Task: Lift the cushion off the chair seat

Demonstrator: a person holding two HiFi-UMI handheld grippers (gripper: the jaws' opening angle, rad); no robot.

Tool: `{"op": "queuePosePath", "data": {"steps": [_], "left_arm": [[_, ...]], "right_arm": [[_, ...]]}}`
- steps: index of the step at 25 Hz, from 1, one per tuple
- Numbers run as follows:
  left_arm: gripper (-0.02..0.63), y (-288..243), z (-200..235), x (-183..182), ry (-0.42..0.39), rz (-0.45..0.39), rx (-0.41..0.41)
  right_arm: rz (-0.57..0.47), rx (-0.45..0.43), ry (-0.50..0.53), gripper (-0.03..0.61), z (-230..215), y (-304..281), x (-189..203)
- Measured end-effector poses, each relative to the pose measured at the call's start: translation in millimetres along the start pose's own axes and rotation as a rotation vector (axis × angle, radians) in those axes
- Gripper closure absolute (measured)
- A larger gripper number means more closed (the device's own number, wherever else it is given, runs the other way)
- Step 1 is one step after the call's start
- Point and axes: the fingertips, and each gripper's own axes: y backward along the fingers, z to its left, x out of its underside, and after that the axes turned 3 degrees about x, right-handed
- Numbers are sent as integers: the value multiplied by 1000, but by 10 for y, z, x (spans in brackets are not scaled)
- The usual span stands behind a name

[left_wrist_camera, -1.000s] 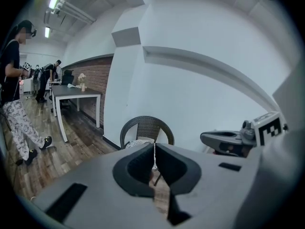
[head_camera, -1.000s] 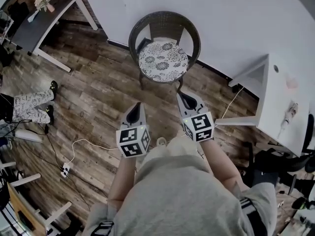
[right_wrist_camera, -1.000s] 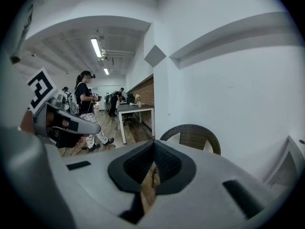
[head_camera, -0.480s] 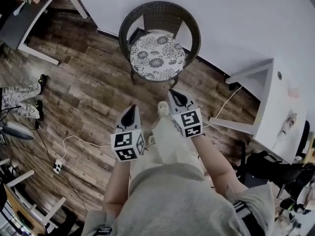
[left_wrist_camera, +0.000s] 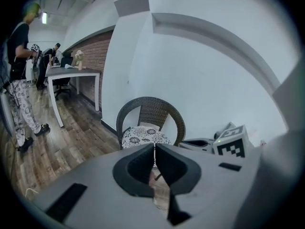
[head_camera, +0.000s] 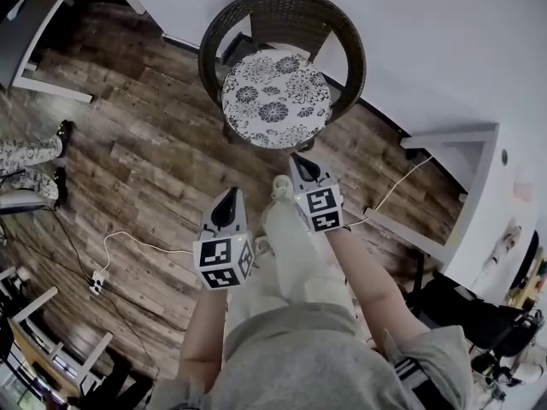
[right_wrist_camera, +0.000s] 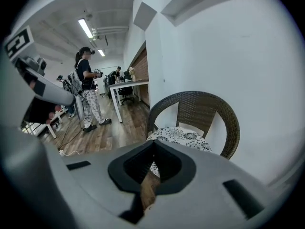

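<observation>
Both the left gripper [head_camera: 226, 199] and the right gripper [head_camera: 304, 164] are clenched with nothing between their jaws, over the wooden floor [head_camera: 145, 169]. At twelve o'clock from them, the floral cushion [head_camera: 275, 99] lies flat on the wicker chair [head_camera: 282, 2] seat, apart from both.

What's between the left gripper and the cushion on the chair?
In the head view, only bare wooden floor and the front edge of the chair separate the left gripper from the cushion.
</observation>
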Motion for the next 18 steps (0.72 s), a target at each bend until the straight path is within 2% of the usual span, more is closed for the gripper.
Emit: {"op": "queuePosePath", "data": {"steps": [13, 18], "left_arm": [[604, -742, 260, 136, 48, 41, -23], [604, -902, 302, 249, 68, 58, -29]], "right_arm": [[191, 19, -50, 580, -401, -1002, 988], [254, 15, -46, 531, -492, -1262, 1345]]}}
